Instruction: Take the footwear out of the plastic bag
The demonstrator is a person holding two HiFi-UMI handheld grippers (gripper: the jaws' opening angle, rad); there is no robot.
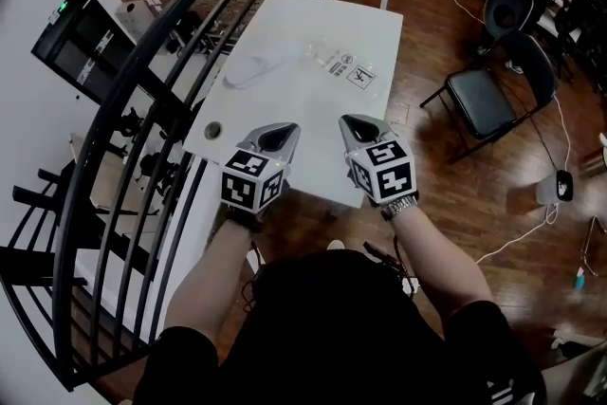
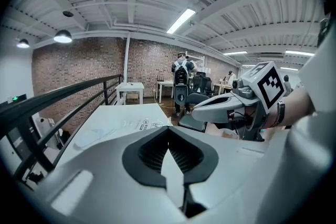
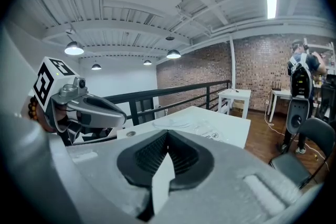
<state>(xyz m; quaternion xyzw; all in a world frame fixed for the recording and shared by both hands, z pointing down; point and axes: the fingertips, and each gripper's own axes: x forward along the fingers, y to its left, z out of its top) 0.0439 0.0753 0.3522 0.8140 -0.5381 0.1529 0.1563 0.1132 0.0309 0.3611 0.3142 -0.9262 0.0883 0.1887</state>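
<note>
1. Both grippers are nearest the head camera. The left gripper (image 1: pixel 275 136) and the right gripper (image 1: pixel 358 126) hang side by side over the near edge of the table (image 1: pixel 313 152). Each gripper's own view shows its jaws closed together with nothing between them.
2. The footwear (image 1: pixel 248 71) appears as a pale, flat, elongated shape on the far left part of the tabletop, well apart from both grippers.
3. The plastic bag (image 1: pixel 343 66) is clear film with printed warning marks. It lies just beside the footwear on the right and reaches toward it.
4. No view settles whether the film covers the footwear. The layout fits footwear lying inside the bag's unprinted end, and equally footwear lying free beside an emptied bag.
5. Handling estimate, footwear: light, soft and easily bent, probably a thin slipper, not fragile. The firmest hold is likely the edge of the sole at the heel or toe end.
6. Handling estimate, bag: very light, limp and slippery. It would slide across the smooth table unless pinned. The printed end, away from the footwear, looks like the safest place to pinch.
7. Surroundings: a round cable hole (image 1: pixel 212 130) sits at the table's left near corner. A black railing (image 1: pixel 142 109) runs along the left side. A black chair (image 1: pixel 484 100) stands to the right on the wooden floor.
</note>
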